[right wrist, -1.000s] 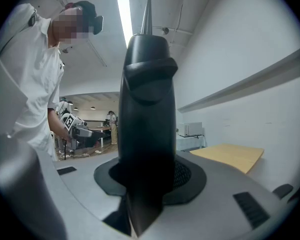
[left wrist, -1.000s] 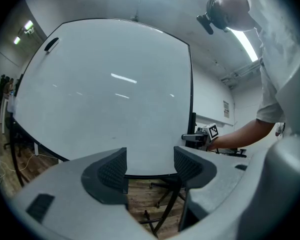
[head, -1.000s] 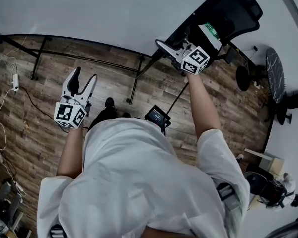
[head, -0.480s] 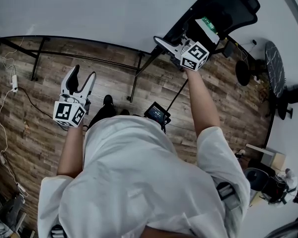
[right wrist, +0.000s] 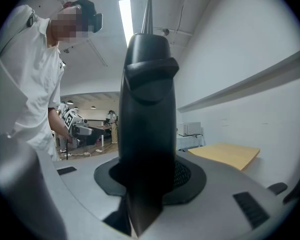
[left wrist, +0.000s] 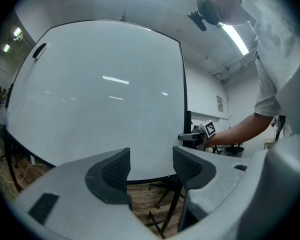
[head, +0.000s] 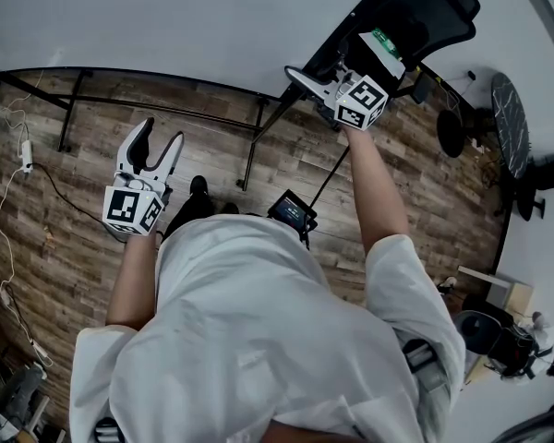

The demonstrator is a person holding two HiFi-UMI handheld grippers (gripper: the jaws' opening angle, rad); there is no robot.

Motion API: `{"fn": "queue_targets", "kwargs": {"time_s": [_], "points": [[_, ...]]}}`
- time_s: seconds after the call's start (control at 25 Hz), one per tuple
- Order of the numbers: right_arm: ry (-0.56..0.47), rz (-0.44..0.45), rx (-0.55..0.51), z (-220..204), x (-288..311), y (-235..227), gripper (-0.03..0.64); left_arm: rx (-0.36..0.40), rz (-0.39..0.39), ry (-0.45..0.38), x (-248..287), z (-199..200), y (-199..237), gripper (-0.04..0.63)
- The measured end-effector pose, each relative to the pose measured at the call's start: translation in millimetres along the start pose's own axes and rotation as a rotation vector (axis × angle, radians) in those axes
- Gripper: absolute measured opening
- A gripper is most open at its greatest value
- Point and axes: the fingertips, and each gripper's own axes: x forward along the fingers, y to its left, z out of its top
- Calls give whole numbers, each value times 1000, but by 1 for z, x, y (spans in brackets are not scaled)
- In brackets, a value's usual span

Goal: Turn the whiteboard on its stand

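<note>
The whiteboard [head: 166,17] is a big white panel with a black frame on a black stand [head: 255,146]. My right gripper [head: 298,77] is shut on its right side edge. In the right gripper view that black edge [right wrist: 147,109] stands upright between the pads of my right gripper [right wrist: 150,174]. My left gripper [head: 159,137] is open and empty in front of the board, apart from it. In the left gripper view the board's face [left wrist: 100,94] fills the scene beyond the open left gripper [left wrist: 150,166], and the right gripper [left wrist: 197,134] shows at the board's right edge.
A black office chair [head: 443,17] stands just behind the board's right end. Cables [head: 18,155] trail over the wooden floor at the left. Dark equipment [head: 511,123] is at the far right. A light wooden table [right wrist: 225,154] lies beyond the right gripper.
The right gripper has shifted a little up and left with the board's edge in it. The left gripper has drifted slightly right, toward the board, still open.
</note>
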Motion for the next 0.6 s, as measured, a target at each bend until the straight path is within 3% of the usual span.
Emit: {"fn": "queue_targets", "kwargs": {"time_s": [0.6], "points": [[-17,-4,-13,-1,-31,17,137,2,-38,-5,-4,-4,-30,270]]}}
